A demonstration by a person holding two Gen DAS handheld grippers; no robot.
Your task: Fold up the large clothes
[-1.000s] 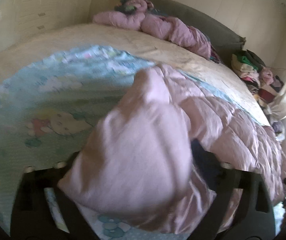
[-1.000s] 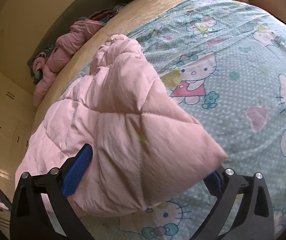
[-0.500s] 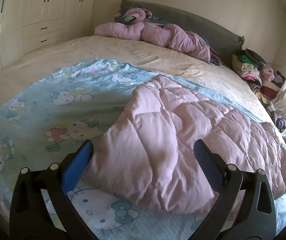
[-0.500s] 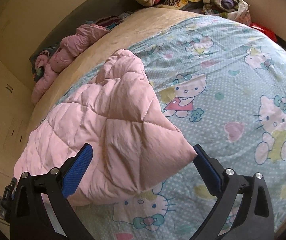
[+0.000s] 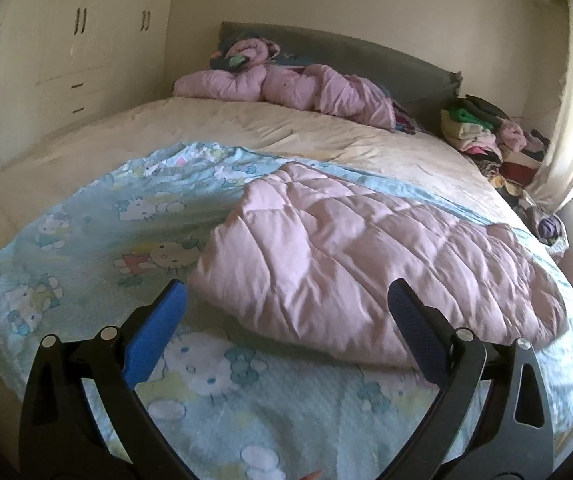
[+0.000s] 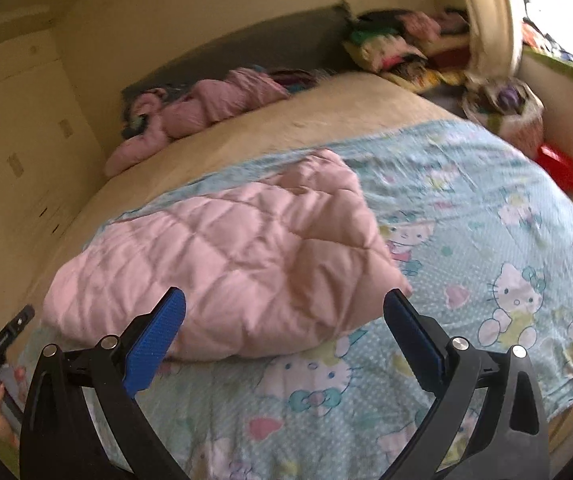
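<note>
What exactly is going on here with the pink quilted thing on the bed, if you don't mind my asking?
A person is folding a large pink quilted garment with a handheld gripper in each hand. It lies folded over on a light-blue cartoon-cat sheet spread across the bed. Both the left gripper and the right gripper are open, holding nothing, and sit just short of the garment's near edge. Another pink bundle lies by the headboard.
</note>
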